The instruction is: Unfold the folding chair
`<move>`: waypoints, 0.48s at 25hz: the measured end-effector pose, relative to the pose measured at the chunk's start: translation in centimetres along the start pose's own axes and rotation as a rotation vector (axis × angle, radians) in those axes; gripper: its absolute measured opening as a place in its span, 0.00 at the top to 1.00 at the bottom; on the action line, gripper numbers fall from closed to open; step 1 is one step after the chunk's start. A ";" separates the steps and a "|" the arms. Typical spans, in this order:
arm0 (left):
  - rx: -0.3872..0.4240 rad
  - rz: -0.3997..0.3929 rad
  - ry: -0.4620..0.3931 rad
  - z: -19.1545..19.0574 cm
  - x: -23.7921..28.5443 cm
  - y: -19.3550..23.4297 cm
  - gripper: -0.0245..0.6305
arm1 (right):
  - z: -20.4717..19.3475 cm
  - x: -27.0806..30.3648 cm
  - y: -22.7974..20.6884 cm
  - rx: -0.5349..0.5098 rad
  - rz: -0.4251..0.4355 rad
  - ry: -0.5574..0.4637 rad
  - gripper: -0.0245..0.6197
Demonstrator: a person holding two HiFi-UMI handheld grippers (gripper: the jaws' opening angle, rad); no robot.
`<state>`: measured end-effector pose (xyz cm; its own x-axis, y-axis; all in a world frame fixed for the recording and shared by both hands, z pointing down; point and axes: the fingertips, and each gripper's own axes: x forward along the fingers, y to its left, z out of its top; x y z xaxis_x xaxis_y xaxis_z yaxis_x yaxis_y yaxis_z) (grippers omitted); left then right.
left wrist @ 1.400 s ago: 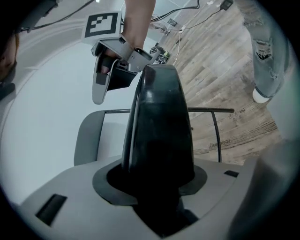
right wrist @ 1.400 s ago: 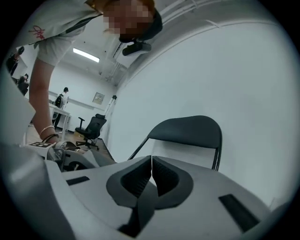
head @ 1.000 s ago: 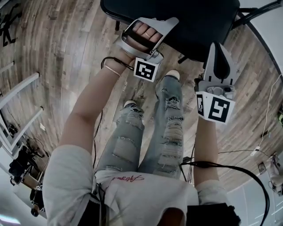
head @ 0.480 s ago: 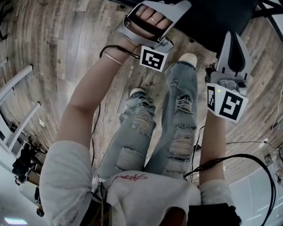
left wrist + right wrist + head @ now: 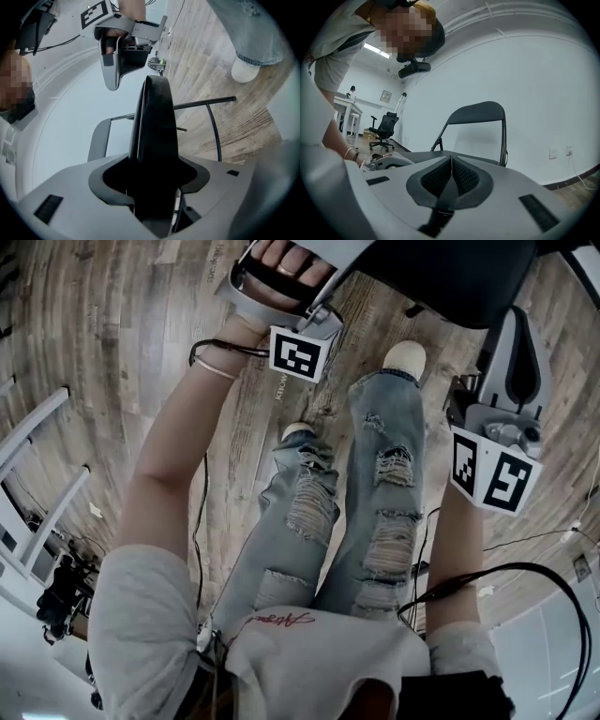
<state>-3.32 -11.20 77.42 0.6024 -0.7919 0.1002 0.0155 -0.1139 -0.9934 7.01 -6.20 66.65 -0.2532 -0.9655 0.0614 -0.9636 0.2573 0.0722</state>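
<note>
The black folding chair stands unfolded in front of me, with its seat (image 5: pixel 450 273) at the top of the head view. In the right gripper view its backrest (image 5: pixel 476 112) stands upright against the white wall. My left gripper (image 5: pixel 323 273) grips the seat's near edge. In the left gripper view the seat (image 5: pixel 154 117) runs edge-on between the jaws; they are closing and press on it. My right gripper (image 5: pixel 518 329) hangs beside the seat's right side, shut and empty, its pads (image 5: pixel 451 171) meeting. It also shows across the seat (image 5: pixel 110 70).
The person's legs in torn jeans (image 5: pixel 375 484) stand on the wooden floor just before the chair. A white frame (image 5: pixel 37 484) lies at the left. Cables (image 5: pixel 525 577) trail at the right. An office chair (image 5: pixel 383 129) and a table (image 5: pixel 349 105) stand far off.
Both grippers and the seat have slid towards the top of the head view. The left gripper stays on the seat edge. The person's feet have stepped closer to the chair.
</note>
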 end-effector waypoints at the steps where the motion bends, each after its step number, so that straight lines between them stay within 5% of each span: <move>1: -0.016 -0.010 0.011 -0.3 -0.6 -0.1 0.55 | 0.6 -0.5 0.1 -0.004 -0.004 -0.009 0.93; 6: -0.089 -0.094 0.093 -1.8 -5.1 0.1 0.59 | 6.2 -3.4 1.7 -0.031 0.012 -0.049 0.93; 8: -0.111 -0.089 0.111 -2.7 -8.3 1.6 0.89 | 9.4 -4.9 3.1 -0.030 0.022 -0.063 0.93; 9: -0.140 -0.088 0.131 -3.0 -9.9 2.9 0.90 | 11.0 -5.9 3.9 -0.032 0.022 -0.057 0.93; 12: -0.382 -0.064 0.222 -2.5 -15.0 10.2 0.94 | 15.7 -9.7 6.5 0.008 -0.003 -0.008 0.93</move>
<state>-14.19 -2.01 65.90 0.4228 -0.8810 0.2121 -0.2741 -0.3474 -0.8968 1.85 4.24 50.86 -0.2508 -0.9666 0.0532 -0.9651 0.2539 0.0645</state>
